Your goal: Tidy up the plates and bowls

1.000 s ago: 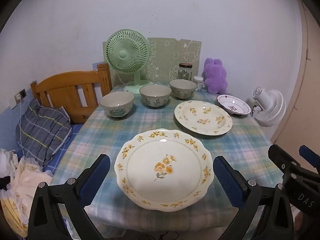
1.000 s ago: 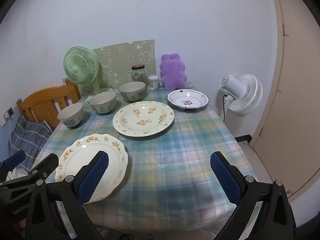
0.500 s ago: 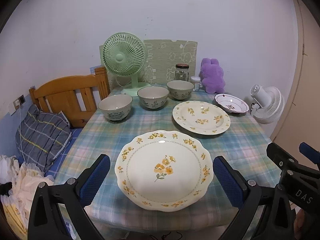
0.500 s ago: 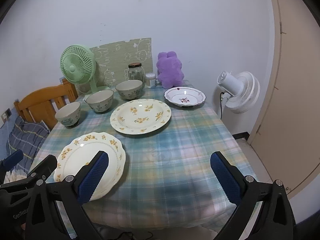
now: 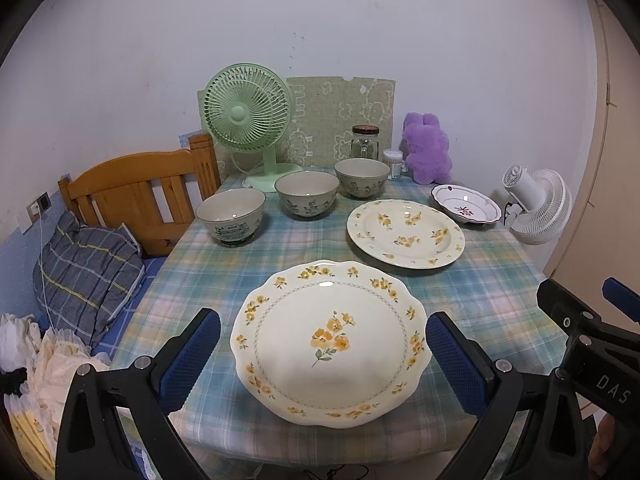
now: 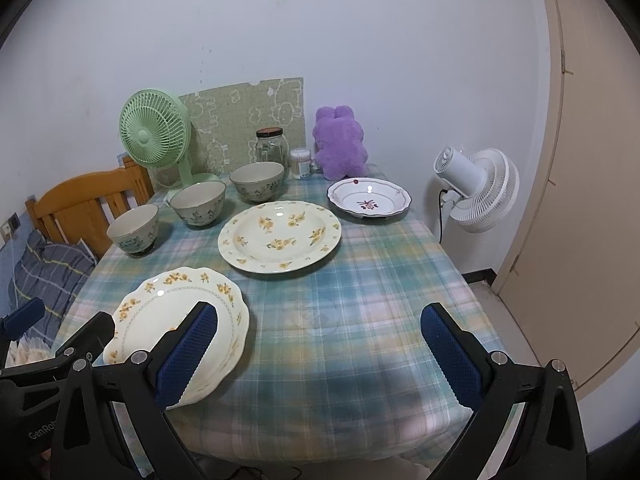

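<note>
Scalloped plate [image 5: 332, 344], cream with yellow flowers, lies at the near edge of the plaid table [image 6: 360, 280]; three bowls [image 5: 307, 193] line the far side. My left gripper [image 5: 322, 360] hovers spread wide, one finger at each side of it; my right gripper [image 6: 318, 354] gapes empty over bare cloth.

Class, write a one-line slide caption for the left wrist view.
Open left tongs frame a scalloped yellow-flower plate on the plaid tablecloth, three bowls lined up behind.
</note>
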Motion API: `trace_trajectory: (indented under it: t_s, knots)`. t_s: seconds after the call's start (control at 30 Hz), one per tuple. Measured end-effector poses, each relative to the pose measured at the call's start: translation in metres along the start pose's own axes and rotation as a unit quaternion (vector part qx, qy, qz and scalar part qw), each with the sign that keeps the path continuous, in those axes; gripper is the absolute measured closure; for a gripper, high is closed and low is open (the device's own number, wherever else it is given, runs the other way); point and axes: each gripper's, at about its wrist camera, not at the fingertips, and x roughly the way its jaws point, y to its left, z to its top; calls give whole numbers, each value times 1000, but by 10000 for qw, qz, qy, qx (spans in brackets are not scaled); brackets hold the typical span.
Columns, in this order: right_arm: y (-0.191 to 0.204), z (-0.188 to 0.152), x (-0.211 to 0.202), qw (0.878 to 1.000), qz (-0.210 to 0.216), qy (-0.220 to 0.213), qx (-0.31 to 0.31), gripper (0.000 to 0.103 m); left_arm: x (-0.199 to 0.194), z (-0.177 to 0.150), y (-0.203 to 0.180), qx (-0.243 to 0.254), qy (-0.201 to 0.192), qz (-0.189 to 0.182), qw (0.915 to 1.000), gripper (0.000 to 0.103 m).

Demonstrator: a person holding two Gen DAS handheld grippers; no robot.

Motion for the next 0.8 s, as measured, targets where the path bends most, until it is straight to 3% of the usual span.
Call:
trace_trajectory:
  t_s: [0.8]
  knots:
    - [-2,-1,9,10000,91,1,-21,0,7,0,1,-22,40,43,10000,0]
